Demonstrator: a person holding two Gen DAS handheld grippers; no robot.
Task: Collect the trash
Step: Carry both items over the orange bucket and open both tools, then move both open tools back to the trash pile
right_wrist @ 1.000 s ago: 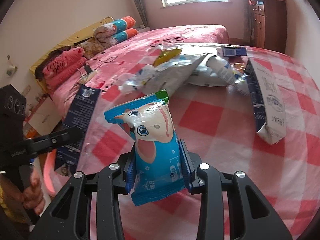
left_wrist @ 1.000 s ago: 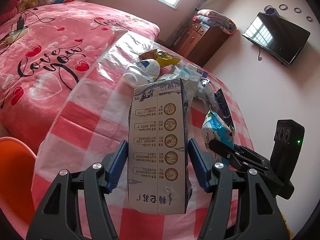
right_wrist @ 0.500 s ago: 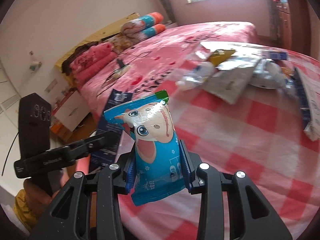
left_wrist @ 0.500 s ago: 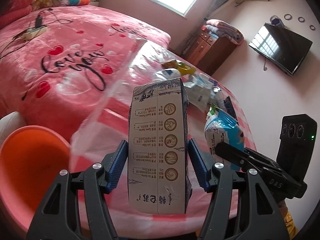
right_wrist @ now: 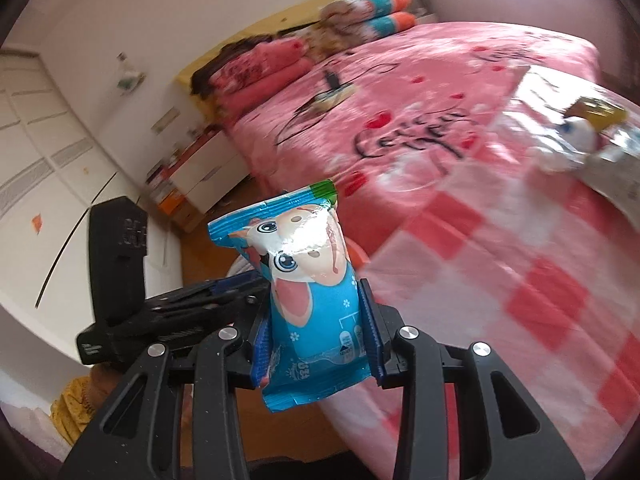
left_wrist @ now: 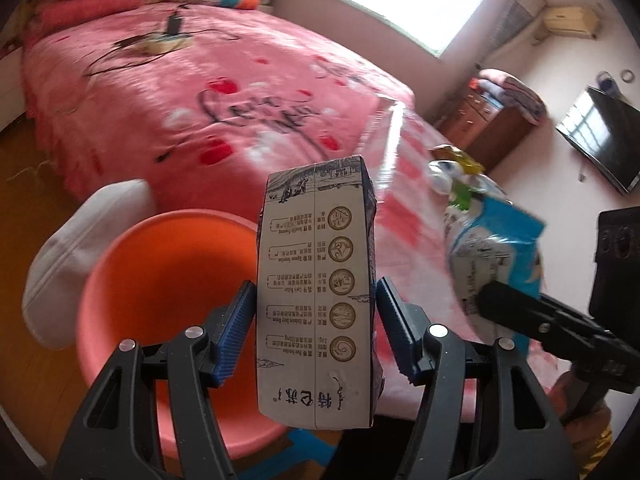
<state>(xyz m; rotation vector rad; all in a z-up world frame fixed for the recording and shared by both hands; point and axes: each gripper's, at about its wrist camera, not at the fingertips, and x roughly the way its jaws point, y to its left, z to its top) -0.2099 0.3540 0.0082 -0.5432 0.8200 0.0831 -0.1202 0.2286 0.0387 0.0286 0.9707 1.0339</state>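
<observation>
My left gripper (left_wrist: 316,334) is shut on a tall white milk carton (left_wrist: 316,292) and holds it upright over the right side of an orange plastic basin (left_wrist: 160,304). My right gripper (right_wrist: 314,334) is shut on a blue snack packet with a cartoon cow (right_wrist: 308,292). That packet also shows in the left wrist view (left_wrist: 494,256), held beside the carton, off the table's edge. More trash lies on the checked table: a yellow wrapper (right_wrist: 596,110), a white bottle (right_wrist: 568,144) and a grey bag (right_wrist: 624,172).
The table with the pink checked cloth (right_wrist: 520,280) stands against a pink bed (left_wrist: 200,92). A white cushion (left_wrist: 80,248) lies left of the basin. A wooden dresser (left_wrist: 492,128) and a wall television (left_wrist: 600,136) are at the far right.
Both grippers have swung left, away from the table, with their loads. The orange basin has come fully under the carton, and the table trash has slid to the right of both views.
</observation>
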